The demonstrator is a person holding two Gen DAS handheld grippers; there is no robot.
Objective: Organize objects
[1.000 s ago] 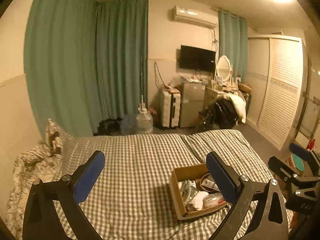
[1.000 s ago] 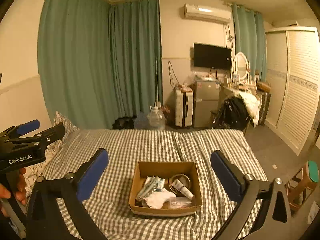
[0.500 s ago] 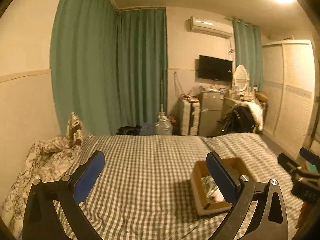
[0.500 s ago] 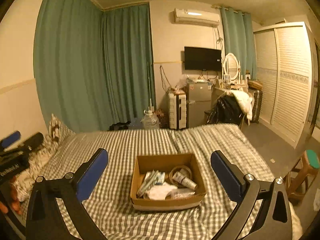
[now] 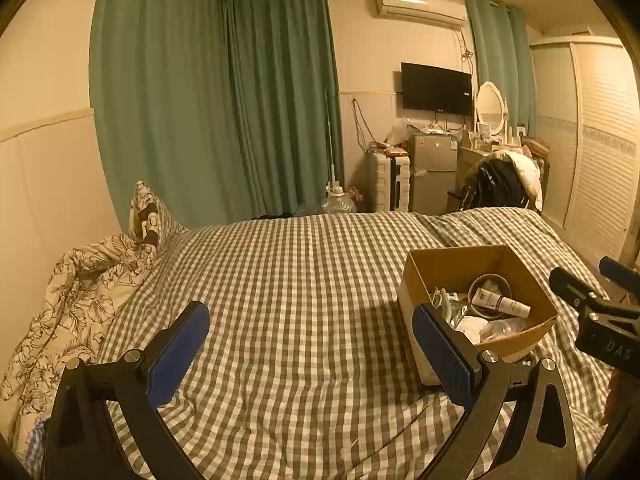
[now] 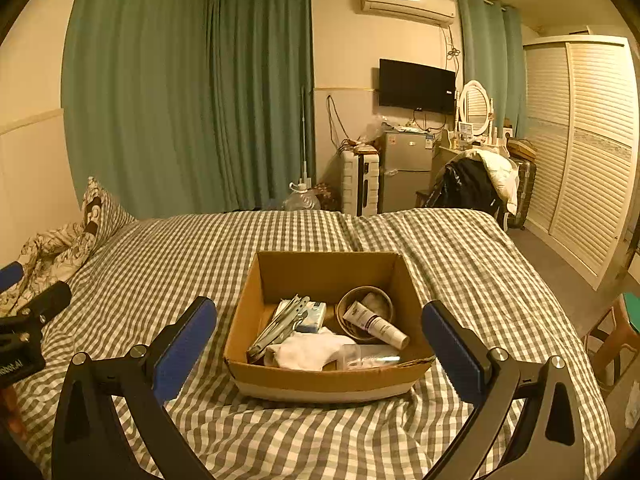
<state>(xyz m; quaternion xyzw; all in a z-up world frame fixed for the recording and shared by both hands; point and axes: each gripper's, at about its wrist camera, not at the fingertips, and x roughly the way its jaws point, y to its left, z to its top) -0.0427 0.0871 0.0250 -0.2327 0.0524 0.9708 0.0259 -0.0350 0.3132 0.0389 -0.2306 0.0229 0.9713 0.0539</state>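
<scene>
Here | open cardboard box (image 6: 328, 376) holds tube (image 6: 376, 325), cloth | both tools (image 5: 310, 354) (image 6: 320, 346) wide open, empty

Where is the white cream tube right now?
In the right wrist view, the white cream tube lies in the cardboard box on the checked bedspread, right of centre, leaning on the round bowl, behind the white cloth.

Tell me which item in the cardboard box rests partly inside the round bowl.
The white tube: its upper end lies inside the bowl, its cap end over the rim. The white cloth and metal tongs lie on the box floor.
</scene>
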